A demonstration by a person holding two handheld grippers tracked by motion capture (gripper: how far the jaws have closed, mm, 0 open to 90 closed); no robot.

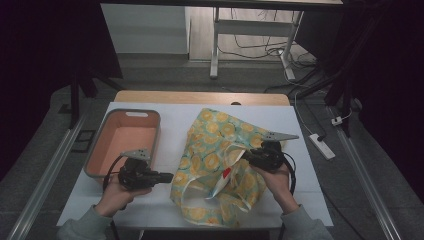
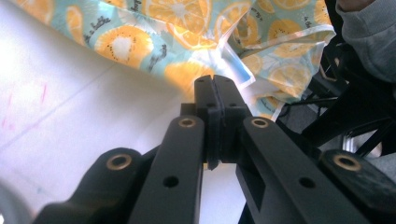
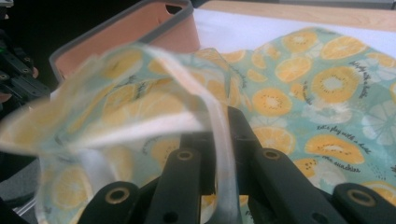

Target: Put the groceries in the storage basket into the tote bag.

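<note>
Left gripper [image 1: 167,176]: jaws pressed flat together, nothing between the pads, as the left gripper view [image 2: 215,95] confirms. It lies level near the front edge of the tabletop, tips pointing at the left border of the fabric bag [image 1: 220,150], just short of it. The left hand [image 1: 116,195] holds it from below the tray's front end.

Right gripper [image 1: 248,156]: jaws closed on the bag's cloth near the bag's middle. In the right gripper view [image 3: 219,135] a pale handle strap [image 3: 219,154] drapes over the jaws, and a fold of the printed cloth rises in front of them, blurred. The right hand [image 1: 275,181] grips the tool toward the front right part of the tabletop.

Fabric bag: teal with an orange-slice print, crumpled, spread from the centre of the tabletop down to its front edge. White straps [image 1: 200,192] loop at its front end.

Tray [image 1: 150,116]: salmon-coloured with a grey rim, lengthwise along the left edge of the white tabletop [image 1: 305,170], just beside the bag.
</note>
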